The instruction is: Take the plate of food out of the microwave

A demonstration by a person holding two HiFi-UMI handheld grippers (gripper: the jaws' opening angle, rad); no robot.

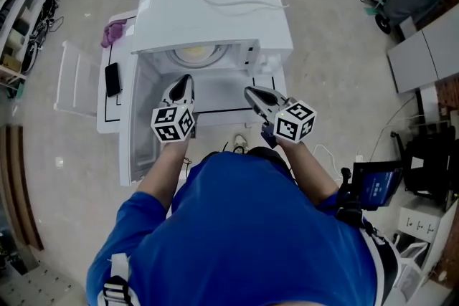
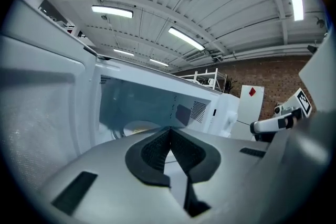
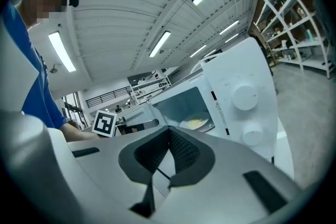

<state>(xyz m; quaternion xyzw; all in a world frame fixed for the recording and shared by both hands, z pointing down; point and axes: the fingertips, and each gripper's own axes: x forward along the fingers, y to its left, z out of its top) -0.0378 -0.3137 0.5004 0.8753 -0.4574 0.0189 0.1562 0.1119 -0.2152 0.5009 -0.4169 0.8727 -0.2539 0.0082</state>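
So the boxy white microwave oven sits on a white table with its door swung wide open to the left, and the round white plate with yellowish food is sitting inside on the cavity floor, not touched by anything. A person in a blue shirt stands right in front of it with a tool in each hand. The left gripper is held just in front of the open cavity with its tip pointing at the plate. In its own view the two dark pads meet at the tip with nothing pinched between them, so it's fully closed and empty, and the plate shows just past it. The right gripper is beside it on the right, angled in towards the opening. Same deal there: jaws pressed together, nothing in them. Its view looks across the oven front, with the plate visible in the cavity and two round white knobs on the control panel to the right. On the table left of the oven there's a flat black phone and a crumpled purple cloth further back.
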